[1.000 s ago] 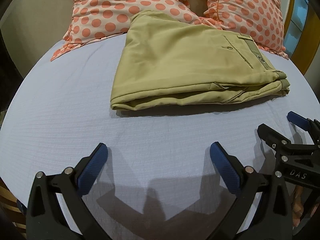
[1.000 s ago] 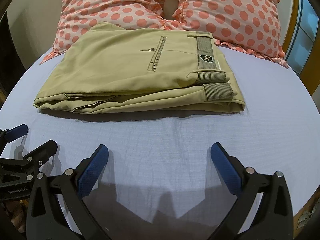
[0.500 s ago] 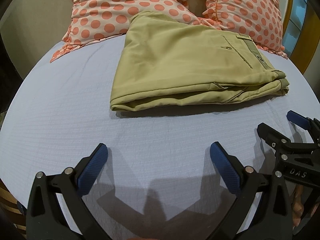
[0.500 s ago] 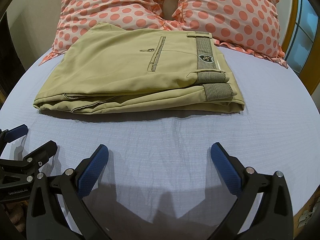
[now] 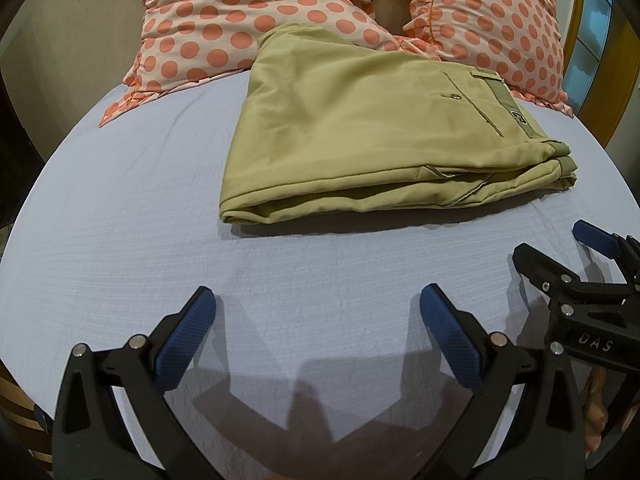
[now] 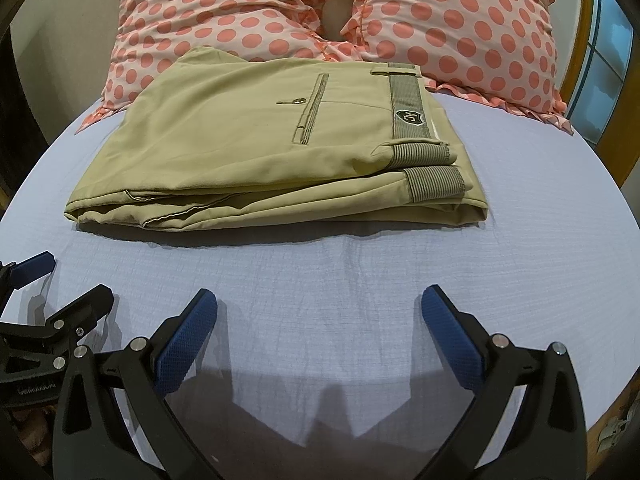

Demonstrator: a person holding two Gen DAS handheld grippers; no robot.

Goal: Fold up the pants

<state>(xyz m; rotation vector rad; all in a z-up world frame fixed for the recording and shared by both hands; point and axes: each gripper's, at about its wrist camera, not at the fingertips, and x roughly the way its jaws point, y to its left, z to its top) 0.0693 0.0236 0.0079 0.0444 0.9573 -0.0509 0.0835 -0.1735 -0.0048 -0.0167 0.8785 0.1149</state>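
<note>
While your two grippers hang low over the near edge of the bed (image 5: 120,200), the pants (image 5: 360,140) lie folded into a flat stack toward the far edge, their far side resting against the two spotted pillows (image 5: 248,12). Your left gripper (image 5: 316,336) has its blue pads spread wide with nothing between them, and your right gripper (image 6: 320,336) is spread just as wide and equally bare. In the left wrist view the right gripper sits just beside yours toward the near right corner; in the right wrist view the left one shows at the near left. Between your fingertips and the stack's near folded edge runs a bare strip of pale blue sheet (image 6: 340,272), lightly wrinkled. The waistband (image 6: 406,104) end with its badge faces the right edge of the bed, the rounded fold faces the left edge. You have a broad stretch of sheet left of the stack, a narrower one to its right
</note>
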